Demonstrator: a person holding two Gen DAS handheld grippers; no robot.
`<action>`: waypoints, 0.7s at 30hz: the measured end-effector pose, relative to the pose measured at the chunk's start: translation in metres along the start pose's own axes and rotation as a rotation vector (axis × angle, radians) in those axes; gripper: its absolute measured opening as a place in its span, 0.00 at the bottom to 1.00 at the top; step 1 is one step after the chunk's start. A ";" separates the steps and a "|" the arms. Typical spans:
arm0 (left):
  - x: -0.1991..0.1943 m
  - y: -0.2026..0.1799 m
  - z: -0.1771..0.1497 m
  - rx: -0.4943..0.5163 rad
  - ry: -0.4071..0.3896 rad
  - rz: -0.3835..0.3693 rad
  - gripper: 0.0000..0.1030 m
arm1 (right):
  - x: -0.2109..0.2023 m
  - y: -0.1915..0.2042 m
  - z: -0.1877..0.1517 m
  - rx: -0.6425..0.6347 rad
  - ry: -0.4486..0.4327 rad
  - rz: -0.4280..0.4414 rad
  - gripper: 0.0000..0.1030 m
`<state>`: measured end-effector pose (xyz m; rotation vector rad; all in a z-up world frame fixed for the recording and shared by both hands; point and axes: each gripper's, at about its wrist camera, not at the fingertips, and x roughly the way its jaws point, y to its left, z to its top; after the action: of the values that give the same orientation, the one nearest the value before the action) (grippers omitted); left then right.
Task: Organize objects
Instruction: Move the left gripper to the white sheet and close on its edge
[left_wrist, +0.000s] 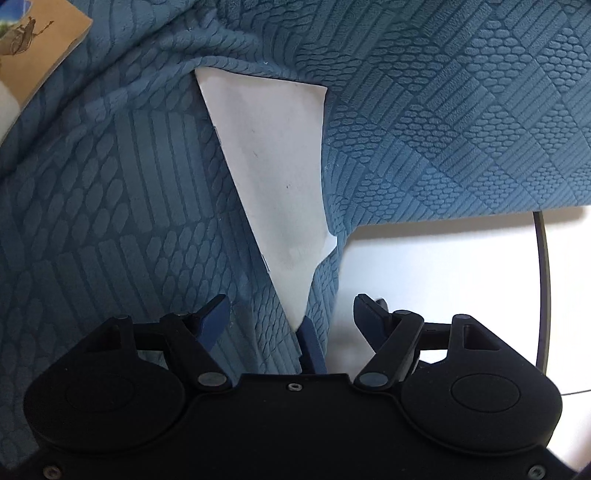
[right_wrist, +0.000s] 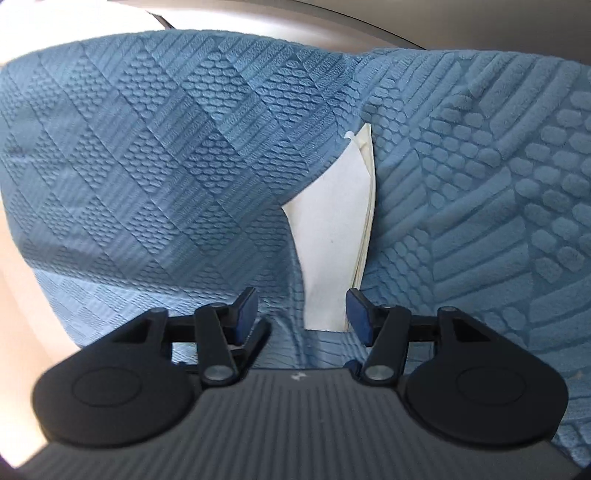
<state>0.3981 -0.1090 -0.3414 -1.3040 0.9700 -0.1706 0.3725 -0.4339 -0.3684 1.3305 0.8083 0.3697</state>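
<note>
Both the left gripper (left_wrist: 291, 310) and the right gripper (right_wrist: 301, 308) stand partly open, gripping nothing, over a blue embossed fleece blanket (left_wrist: 424, 110) whose folds half-cover a white paper booklet (left_wrist: 269, 177), near the white tabletop's (left_wrist: 443, 266) edge.

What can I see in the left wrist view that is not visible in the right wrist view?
Only the left wrist view shows the brown book at the upper left, the white table surface and a thin dark cable. Only the right wrist view shows the stacked page edges of the white paper. Both views share the blue textured blanket wrapped around the white paper, and an open gripper: left gripper, right gripper.
</note>
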 end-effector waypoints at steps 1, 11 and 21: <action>0.002 0.000 0.001 -0.006 -0.002 -0.015 0.65 | 0.000 -0.001 0.001 0.007 -0.002 0.005 0.55; 0.039 0.009 0.004 -0.096 0.051 -0.041 0.28 | -0.002 -0.006 0.003 0.040 -0.008 0.020 0.55; 0.021 -0.012 0.010 -0.020 0.049 -0.033 0.05 | 0.002 -0.003 0.010 0.015 -0.038 -0.021 0.54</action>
<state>0.4228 -0.1185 -0.3422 -1.3402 0.9949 -0.2194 0.3804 -0.4401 -0.3718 1.3380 0.7939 0.3220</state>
